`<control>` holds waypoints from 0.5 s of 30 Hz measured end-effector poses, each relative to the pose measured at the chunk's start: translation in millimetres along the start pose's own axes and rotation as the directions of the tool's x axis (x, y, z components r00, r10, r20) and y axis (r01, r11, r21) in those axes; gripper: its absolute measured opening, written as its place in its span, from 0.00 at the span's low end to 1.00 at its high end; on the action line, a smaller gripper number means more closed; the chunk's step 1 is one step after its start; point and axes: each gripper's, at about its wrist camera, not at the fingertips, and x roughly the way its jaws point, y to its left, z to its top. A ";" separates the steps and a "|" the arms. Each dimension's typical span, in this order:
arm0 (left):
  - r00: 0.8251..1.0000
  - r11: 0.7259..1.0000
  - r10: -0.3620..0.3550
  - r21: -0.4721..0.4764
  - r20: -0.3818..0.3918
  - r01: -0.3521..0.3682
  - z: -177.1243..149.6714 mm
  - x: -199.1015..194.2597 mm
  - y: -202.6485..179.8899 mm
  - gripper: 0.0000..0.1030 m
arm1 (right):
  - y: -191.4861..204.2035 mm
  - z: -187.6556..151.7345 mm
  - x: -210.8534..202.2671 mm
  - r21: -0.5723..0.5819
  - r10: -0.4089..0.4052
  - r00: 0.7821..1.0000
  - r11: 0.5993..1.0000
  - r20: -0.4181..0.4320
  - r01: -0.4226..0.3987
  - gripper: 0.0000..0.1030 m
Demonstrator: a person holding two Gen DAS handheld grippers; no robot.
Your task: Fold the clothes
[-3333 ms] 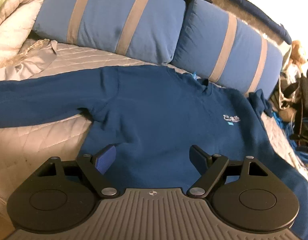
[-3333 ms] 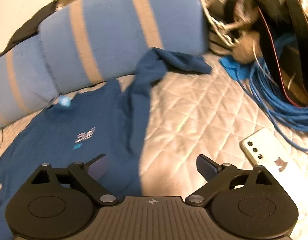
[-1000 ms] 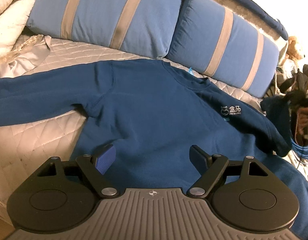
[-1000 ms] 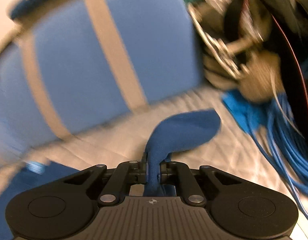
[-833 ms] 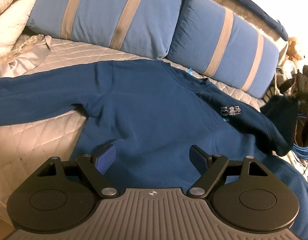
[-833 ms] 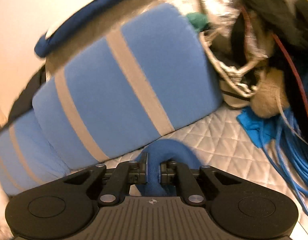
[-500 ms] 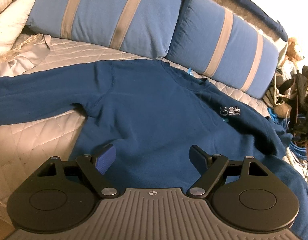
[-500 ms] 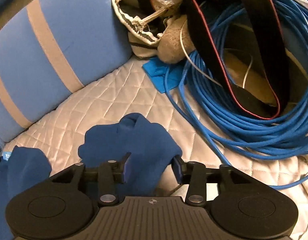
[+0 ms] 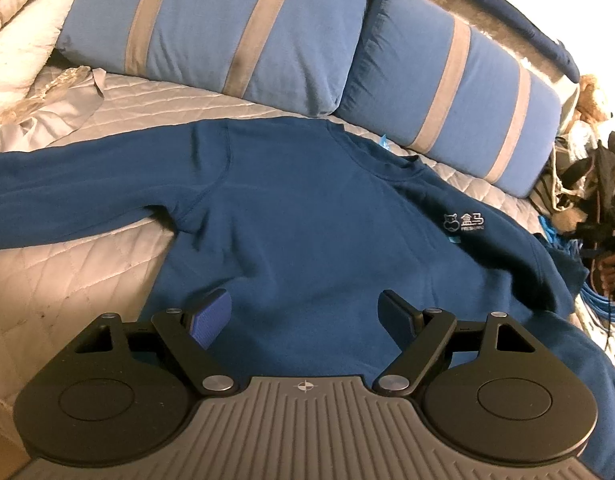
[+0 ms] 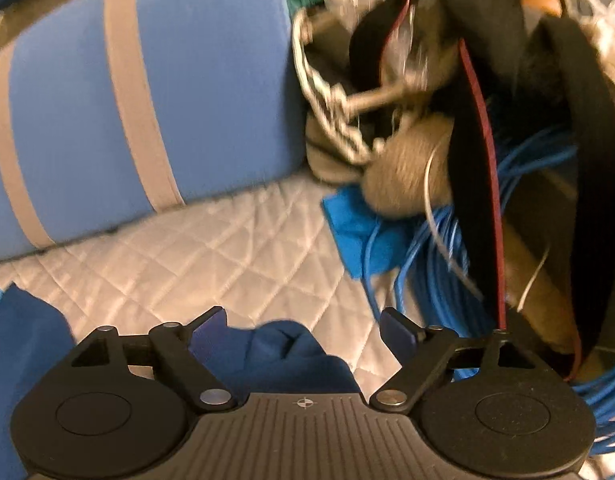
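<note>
A dark blue sweatshirt (image 9: 307, 216) with a small white chest logo lies front up on the quilted bed (image 9: 67, 264). One sleeve stretches out to the left. My left gripper (image 9: 305, 312) hovers open over the lower body of the sweatshirt, nothing between its fingers. In the right wrist view my right gripper (image 10: 305, 326) has its jaws opening. The sweatshirt's other sleeve end (image 10: 283, 352) lies bunched on the quilt between and below the fingers, and the pads are off it.
Two blue pillows with grey stripes (image 9: 243, 28) line the back of the bed. A coil of blue cable (image 10: 447, 280), black straps and bags (image 10: 487, 140) crowd the right side. Pale bedding (image 9: 23, 40) is heaped at the far left.
My right gripper swung right and down with the sleeve end, then its jaws went from shut on the sleeve to wide apart, leaving the sleeve on the quilt. The left gripper stayed still.
</note>
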 end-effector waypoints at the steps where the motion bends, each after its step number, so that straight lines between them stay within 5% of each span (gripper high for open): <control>1: 1.000 1.000 0.001 0.000 0.000 -0.001 0.1 0.2 -0.1 0.79 | -0.9 -1.3 7.1 0.004 0.003 1.000 1.000 -0.018 -0.003 0.80; 3: 1.000 1.000 0.001 0.001 -0.003 -0.001 0.5 0.7 0.4 0.79 | -3.7 -4.0 23.7 0.027 0.019 0.999 0.999 -0.049 -0.018 0.67; 4: 1.000 1.000 0.000 0.000 -0.004 0.000 0.5 0.7 0.9 0.79 | -4.2 -5.2 29.5 0.039 0.038 0.998 0.999 -0.059 -0.036 0.37; 6: 1.000 1.000 -0.002 -0.002 -0.007 0.002 0.9 1.0 1.2 0.79 | -3.1 -6.7 39.2 0.081 0.102 0.990 0.992 -0.098 -0.094 0.12; 11: 1.000 1.000 0.000 0.001 -0.008 0.000 0.7 1.0 0.6 0.79 | 13.4 16.8 5.8 0.065 0.112 0.989 0.991 0.096 -0.118 0.09; 15: 1.000 1.000 0.000 0.002 -0.008 0.000 0.8 0.7 0.4 0.79 | 27.7 39.2 -42.4 0.023 0.112 0.946 0.992 0.304 -0.125 0.09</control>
